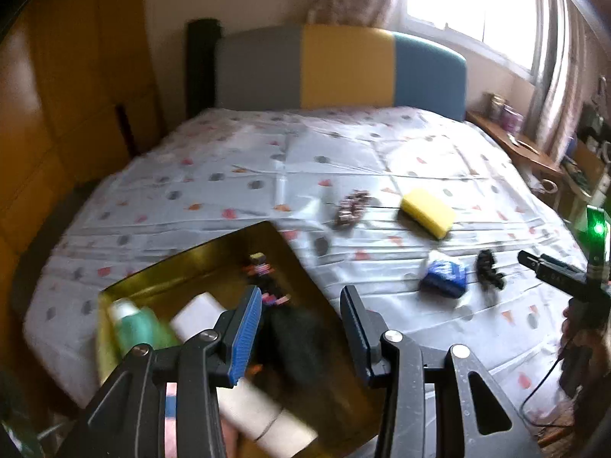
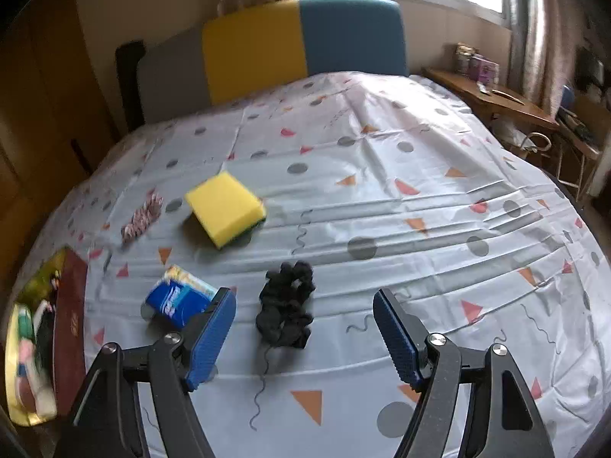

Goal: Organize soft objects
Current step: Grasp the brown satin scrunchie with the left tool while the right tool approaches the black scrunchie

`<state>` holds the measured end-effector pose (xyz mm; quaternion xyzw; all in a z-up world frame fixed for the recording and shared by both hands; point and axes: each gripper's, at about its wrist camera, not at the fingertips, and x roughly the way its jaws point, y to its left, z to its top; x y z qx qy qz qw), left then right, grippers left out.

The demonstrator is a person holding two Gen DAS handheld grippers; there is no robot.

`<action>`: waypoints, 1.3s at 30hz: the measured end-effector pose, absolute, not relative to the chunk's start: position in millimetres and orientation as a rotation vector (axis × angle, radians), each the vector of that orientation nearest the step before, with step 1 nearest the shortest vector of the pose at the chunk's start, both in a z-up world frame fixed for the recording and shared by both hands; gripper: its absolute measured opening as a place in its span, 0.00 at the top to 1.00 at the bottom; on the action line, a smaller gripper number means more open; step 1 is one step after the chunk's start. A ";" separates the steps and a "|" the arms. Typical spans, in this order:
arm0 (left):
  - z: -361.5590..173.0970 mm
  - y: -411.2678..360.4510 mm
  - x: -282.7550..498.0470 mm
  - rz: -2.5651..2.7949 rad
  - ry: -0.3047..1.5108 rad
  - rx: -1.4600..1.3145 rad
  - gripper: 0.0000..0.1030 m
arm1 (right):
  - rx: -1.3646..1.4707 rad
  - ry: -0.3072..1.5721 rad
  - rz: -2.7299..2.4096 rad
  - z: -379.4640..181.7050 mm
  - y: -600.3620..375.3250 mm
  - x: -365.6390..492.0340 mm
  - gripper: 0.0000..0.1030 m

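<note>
White patterned bedsheet (image 2: 382, 198), tricolour headboard (image 2: 267, 45) behind

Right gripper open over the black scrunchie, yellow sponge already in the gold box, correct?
Not quite. The yellow sponge lies on the bedsheet, not in the gold box; the right wrist view shows it. The right gripper is open over the black scrunchie.

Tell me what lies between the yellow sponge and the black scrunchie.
Nothing: in the right wrist view, only bare patterned sheet separates the yellow sponge from the black scrunchie.
</note>
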<state>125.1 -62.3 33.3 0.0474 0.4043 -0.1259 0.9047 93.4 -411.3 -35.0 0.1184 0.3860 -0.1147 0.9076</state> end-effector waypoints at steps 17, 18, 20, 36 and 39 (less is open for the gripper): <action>-50.0 -161.6 278.8 -0.300 1.126 0.110 0.57 | 0.354 0.805 -0.248 -35.6 -430.5 91.7 0.25; -54.0 -167.5 284.5 -0.298 1.126 0.125 0.54 | 0.365 0.807 -0.248 -36.2 -432.1 91.8 0.25; -62.8 -178.4 296.1 -0.291 1.131 0.147 0.42 | 0.383 0.814 -0.245 -37.4 -434.5 92.5 0.25; -101.3 -209.4 365.0 -0.246 1.146 0.172 0.65 | 0.434 0.838 -0.227 -42.7 -439.3 94.8 0.23; -102.7 -207.7 358.4 -0.260 1.130 0.174 0.78 | 0.430 0.831 -0.239 -42.5 -440.8 94.4 0.23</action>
